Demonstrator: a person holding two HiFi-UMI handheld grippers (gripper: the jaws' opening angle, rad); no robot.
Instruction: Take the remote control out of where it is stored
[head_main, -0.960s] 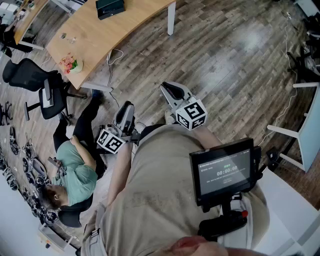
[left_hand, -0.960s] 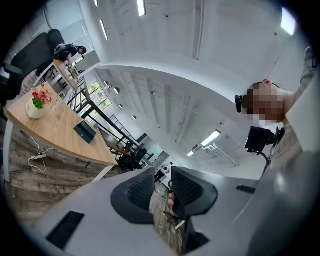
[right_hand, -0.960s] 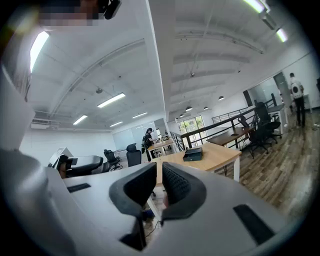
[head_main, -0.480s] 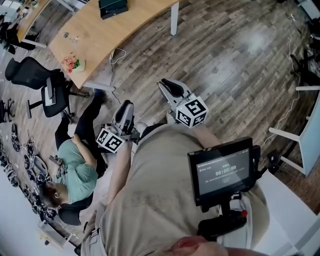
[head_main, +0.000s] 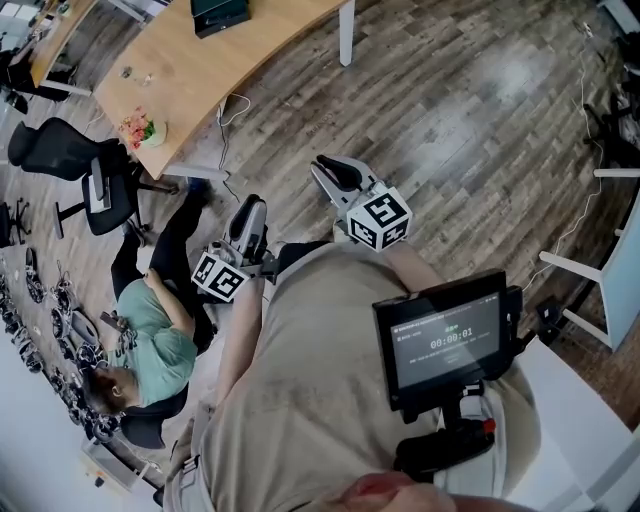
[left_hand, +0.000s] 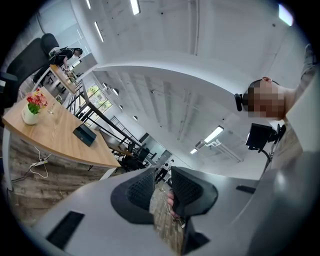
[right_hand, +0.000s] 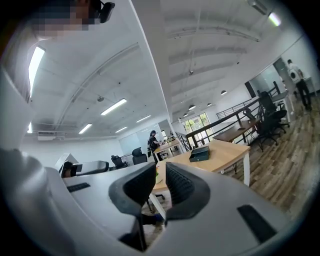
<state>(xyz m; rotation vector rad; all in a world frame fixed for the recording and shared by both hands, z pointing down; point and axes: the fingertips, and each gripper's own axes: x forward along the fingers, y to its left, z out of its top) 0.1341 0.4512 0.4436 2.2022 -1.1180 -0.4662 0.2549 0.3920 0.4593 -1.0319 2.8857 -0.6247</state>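
Two grippers: I have both out ahead of the wearer's torso (head_main: 320, 400), above the wooden floor (head_main: 450, 130), side by side, apart from each other and touching nothing.
Left gripper (head_main: 251, 206): it lies about level, with its marker cube (head_main: 220, 277) at the near end. In its own view I read the jaws as closed. The ribbed pads stand close together, only a sliver of floor shows between them, and nothing is held.
Right gripper (head_main: 324, 167): it tips slightly downward and faces the desk (right_hand: 227, 146), with its own cube just behind the jaws. The jaws are closed and empty.
Remote control: I cannot pick it out in any view.
Desk: in the head view it is a curved top of light wood at the upper left, well apart from both grippers.
Dark box (head_main: 220, 14): it sits on the desk near the far edge. I cannot tell what it holds.
Flower pot (head_main: 145, 131): a small pot with pink blooms, at the desk's near left end.
Cable (head_main: 228, 108): a white cable looped on the floor by the desk's edge.
Office chair (head_main: 75, 160): a black chair beside the left end of the desk.
Seated person (head_main: 150, 340): wears a green top and sits low at the left of the head view, near the left gripper's cube.
Screen (head_main: 448, 340): it is mounted at the wearer's chest at the lower right, dark with pale digits.
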